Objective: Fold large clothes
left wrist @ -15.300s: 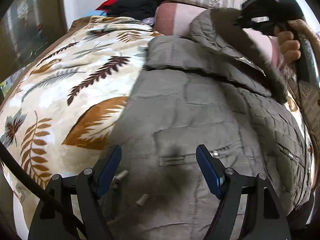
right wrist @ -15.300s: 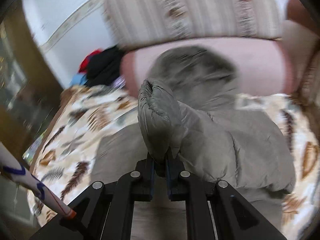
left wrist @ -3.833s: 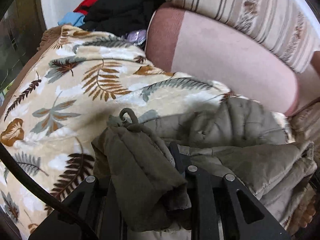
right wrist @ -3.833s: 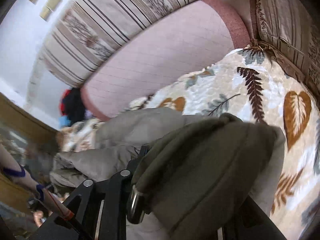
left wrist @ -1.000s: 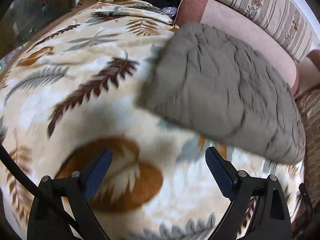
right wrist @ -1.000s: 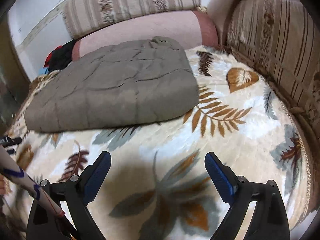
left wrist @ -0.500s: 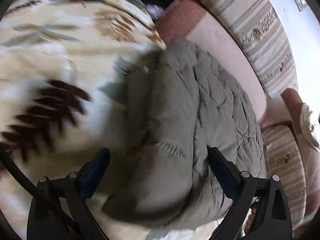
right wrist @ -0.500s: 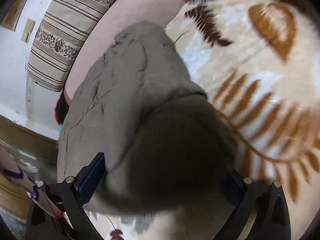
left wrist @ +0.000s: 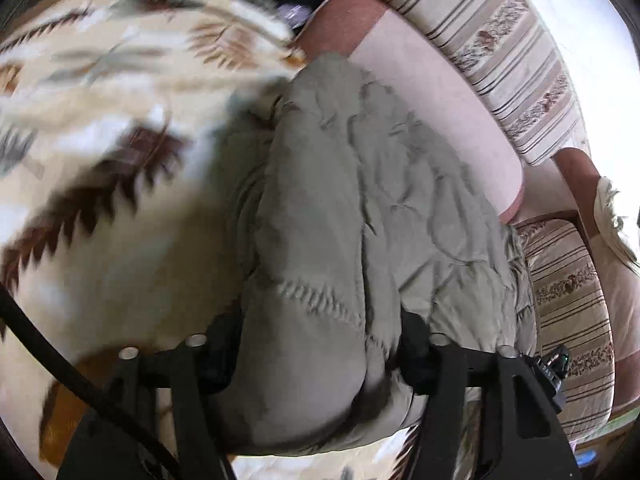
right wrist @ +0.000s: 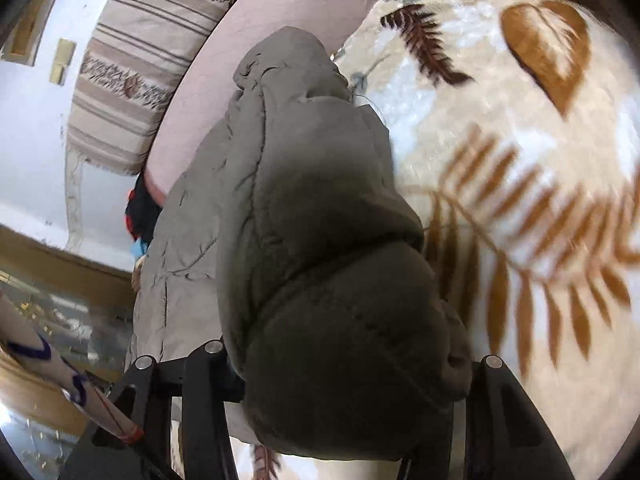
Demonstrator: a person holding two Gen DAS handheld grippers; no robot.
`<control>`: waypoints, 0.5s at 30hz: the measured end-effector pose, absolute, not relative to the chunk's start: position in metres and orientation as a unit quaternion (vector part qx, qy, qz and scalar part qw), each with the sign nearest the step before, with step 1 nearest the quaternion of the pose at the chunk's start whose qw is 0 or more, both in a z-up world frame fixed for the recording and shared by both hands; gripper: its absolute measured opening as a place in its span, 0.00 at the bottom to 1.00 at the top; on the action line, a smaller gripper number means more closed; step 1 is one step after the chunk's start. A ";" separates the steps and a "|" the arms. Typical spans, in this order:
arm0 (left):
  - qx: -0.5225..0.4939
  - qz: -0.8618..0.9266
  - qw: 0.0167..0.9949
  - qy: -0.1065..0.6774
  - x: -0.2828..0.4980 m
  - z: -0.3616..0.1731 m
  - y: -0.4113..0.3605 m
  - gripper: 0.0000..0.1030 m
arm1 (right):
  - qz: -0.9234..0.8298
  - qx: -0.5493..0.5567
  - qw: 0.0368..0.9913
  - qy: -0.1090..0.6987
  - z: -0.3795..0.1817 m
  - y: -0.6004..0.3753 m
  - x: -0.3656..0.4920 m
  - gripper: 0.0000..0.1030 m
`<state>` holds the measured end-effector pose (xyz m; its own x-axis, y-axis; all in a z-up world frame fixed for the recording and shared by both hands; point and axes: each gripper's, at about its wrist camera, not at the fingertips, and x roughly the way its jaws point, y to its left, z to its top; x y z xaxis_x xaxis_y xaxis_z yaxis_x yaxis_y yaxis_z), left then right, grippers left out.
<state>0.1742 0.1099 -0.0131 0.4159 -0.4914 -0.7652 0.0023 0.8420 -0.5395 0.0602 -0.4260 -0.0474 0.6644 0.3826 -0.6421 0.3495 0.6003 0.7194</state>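
A folded grey-olive quilted jacket [left wrist: 360, 200] lies on a leaf-patterned blanket [left wrist: 100, 140] against the sofa back. My left gripper [left wrist: 316, 340] straddles its near end. The jaws are closing, and padded fabric bulges between the fingers and fills the gap. In the right wrist view the jacket [right wrist: 280, 160] runs away from the camera. My right gripper [right wrist: 348, 368] is over its other end, jaws closing, with a thick dark roll of jacket squeezed between the fingers. The bulging fabric hides both grippers' pads.
A pink bolster [left wrist: 432, 92] and a striped cushion [left wrist: 512, 40] back the jacket. A pile of dark and red clothes [right wrist: 138, 208] sits past its far end. Open blanket [right wrist: 520, 160] spreads beside the jacket, and a striped armrest [left wrist: 568, 320] stands close.
A second ago both grippers hovered wide open short of the jacket. They have since moved onto its two ends, and their jaws have narrowed around the fabric.
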 end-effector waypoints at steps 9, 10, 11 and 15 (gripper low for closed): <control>-0.205 -0.117 0.840 0.489 0.140 0.031 0.144 0.75 | -0.061 0.413 0.812 0.407 -0.026 -0.428 0.026 0.85; -0.183 -0.105 0.852 0.480 0.135 0.039 0.145 0.75 | -0.076 0.391 0.823 0.405 -0.015 -0.428 0.019 0.85; -0.151 -0.090 0.865 0.469 0.129 0.049 0.143 0.76 | -0.094 0.374 0.831 0.402 -0.008 -0.430 0.014 0.85; -0.069 -0.079 0.883 0.458 0.120 0.066 0.120 0.76 | -0.159 0.271 0.872 0.375 0.033 -0.423 0.004 0.85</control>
<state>0.1204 0.1203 0.0659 0.5678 -0.2038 -0.7975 0.0765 0.9777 -0.1953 0.0041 -0.4235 0.0329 0.6681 -0.0750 -0.7403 0.4813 0.8023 0.3531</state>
